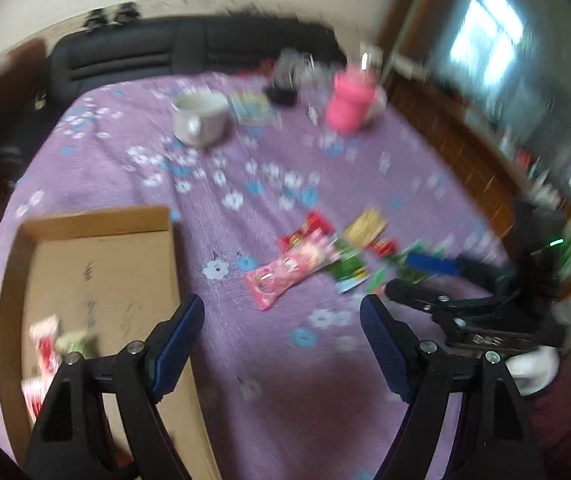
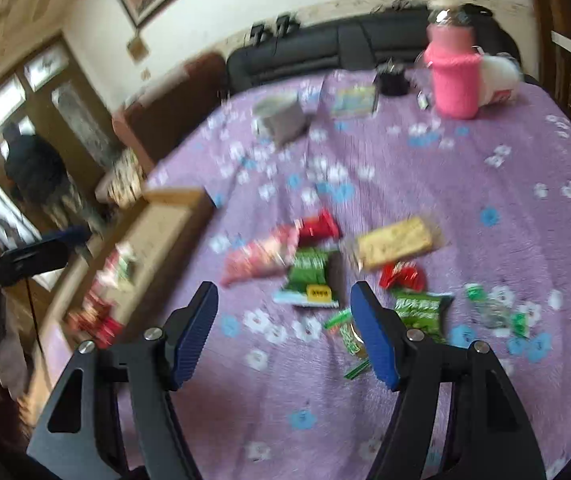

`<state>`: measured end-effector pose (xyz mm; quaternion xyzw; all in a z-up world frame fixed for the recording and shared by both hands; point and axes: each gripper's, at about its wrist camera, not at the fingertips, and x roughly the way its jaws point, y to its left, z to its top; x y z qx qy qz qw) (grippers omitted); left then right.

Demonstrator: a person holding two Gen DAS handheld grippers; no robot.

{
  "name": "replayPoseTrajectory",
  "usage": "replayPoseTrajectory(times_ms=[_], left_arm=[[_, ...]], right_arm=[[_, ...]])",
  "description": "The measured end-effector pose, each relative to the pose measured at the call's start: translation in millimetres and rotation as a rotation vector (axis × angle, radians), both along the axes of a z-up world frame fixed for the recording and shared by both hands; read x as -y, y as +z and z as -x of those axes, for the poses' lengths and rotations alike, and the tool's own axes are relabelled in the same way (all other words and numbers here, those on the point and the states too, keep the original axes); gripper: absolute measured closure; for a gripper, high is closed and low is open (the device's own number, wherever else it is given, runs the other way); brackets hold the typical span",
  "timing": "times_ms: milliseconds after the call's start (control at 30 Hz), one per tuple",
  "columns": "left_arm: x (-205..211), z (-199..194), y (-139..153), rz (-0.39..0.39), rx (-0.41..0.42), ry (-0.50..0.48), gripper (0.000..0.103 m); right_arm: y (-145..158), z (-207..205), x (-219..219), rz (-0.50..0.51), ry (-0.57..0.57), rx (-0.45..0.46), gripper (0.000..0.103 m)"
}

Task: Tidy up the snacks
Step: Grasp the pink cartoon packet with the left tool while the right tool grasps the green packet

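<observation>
Both views are motion-blurred. The left tongs (image 1: 281, 312) and right tongs (image 2: 284, 300) each stand with fingers apart, holding nothing, above the purple flower-printed surface (image 2: 485, 168).

The shallow brown cardboard box (image 1: 97, 264) holds a few red-and-white packets (image 1: 43, 344); their count cannot be told. Right of the box lies the loose snack pile: one long pink wrapper (image 2: 257, 256), two red packets (image 2: 319, 226), one tan cracker pack (image 2: 395, 242), two larger green packets (image 2: 309, 276).

Only the right wrist view shows the small green-ended candies (image 2: 493, 308) farthest from the box. Beyond the box stand one white mug (image 1: 199, 116) and one pink bottle (image 2: 453, 76).
</observation>
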<state>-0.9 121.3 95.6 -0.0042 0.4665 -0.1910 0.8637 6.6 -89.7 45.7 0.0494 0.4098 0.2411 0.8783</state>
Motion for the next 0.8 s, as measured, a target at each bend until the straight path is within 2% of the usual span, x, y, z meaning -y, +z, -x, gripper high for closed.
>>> replayPoseTrajectory(times_ms=[67,200,267,300,533,700,733,767,800], left_arm=[[13,-19,-19,-0.046,-0.015,-0.015,0.025],[29,-37,-41,-0.101,-0.047,-0.076,0.025],[35,-40,-51,-0.143,-0.057,-0.103,0.025],[39,-42,-53,-0.165,-0.053,-0.117,0.025],[69,-58,-69,-0.246,-0.038,-0.228,0.024],[85,-64,-76,-0.227,-0.038,-0.258,0.025],[89,-64,-78,-0.229,-0.042,-0.260,0.028],[92,-64,-81,-0.238,-0.049,-0.260,0.035],[95,-63,-83,-0.251,-0.048,-0.246,0.048]], right_arm=[[-8,-7,-10,0.062,-0.016,0.024,0.033],[-25,-35,-26,0.066,-0.009,0.001,0.036],[-34,-46,-29,0.036,0.006,-0.030,0.067],[-36,-48,-29,0.026,0.005,-0.032,0.069],[-30,-46,-1,-0.048,-0.047,-0.026,0.071],[-38,-56,12,-0.143,-0.038,-0.111,0.071],[-38,-55,10,-0.142,-0.034,-0.111,0.072],[-37,-54,9,-0.135,-0.035,-0.108,0.072],[-36,-55,9,-0.138,-0.036,-0.105,0.072]])
